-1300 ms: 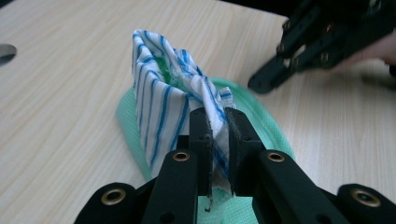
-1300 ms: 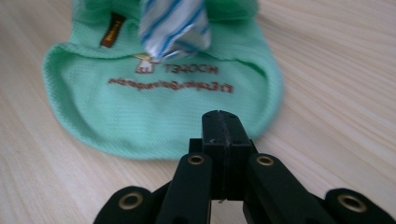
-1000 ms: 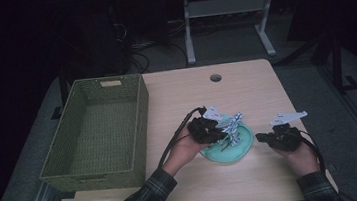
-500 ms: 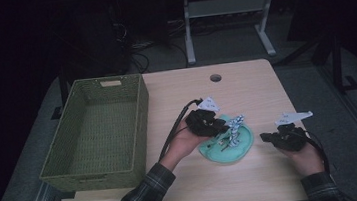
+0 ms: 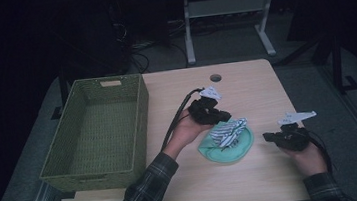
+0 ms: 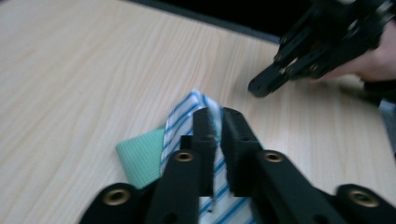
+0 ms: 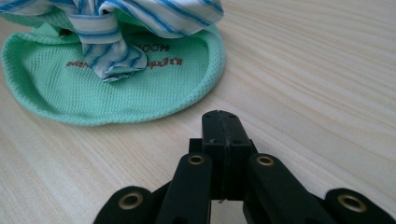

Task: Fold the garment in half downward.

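So the left gripper has its jaws pinched onto a fold of the blue-striped cloth, having just closed further on it. That cloth sits bunched on the green mesh cloth, near-center on the table. The right gripper is closed on nothing, resting just right of the pile. A green basket sits at left.

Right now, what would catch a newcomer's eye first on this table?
Probably the blue-striped white cloth pinched in the left claw, bunched above a mint green cloth near the table's middle. Next, the large empty green woven basket on the left, then the right claw, shut, beside the cloths.
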{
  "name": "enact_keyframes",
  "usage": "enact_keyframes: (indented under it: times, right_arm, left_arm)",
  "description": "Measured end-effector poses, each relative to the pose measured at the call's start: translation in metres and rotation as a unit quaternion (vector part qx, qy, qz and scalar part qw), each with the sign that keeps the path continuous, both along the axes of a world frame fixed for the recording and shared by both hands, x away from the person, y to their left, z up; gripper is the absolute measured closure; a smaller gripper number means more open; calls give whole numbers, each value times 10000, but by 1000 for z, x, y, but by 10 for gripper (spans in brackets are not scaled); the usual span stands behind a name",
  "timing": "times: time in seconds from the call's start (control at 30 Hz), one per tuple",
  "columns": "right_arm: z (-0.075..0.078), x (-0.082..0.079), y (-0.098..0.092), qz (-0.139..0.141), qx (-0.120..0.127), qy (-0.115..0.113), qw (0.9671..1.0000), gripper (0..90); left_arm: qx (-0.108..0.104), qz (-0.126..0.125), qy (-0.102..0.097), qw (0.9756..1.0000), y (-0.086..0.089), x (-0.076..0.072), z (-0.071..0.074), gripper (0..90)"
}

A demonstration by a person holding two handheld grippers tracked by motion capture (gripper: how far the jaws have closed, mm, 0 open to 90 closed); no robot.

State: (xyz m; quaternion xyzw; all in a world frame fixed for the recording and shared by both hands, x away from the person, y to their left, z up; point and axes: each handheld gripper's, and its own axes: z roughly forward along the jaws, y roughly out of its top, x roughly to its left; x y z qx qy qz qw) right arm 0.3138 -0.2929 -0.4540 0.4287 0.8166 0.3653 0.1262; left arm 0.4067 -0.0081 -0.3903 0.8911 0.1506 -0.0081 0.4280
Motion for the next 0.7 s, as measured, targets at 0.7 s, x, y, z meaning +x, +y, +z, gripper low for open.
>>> enact_keyframes:
  times: [0.7]
  right_arm:
    - [1, 0, -2, -3, -14, -92, 10000, 898]
  left_arm:
    - [557, -550, 401, 9961, -40, -17, -61, 895]
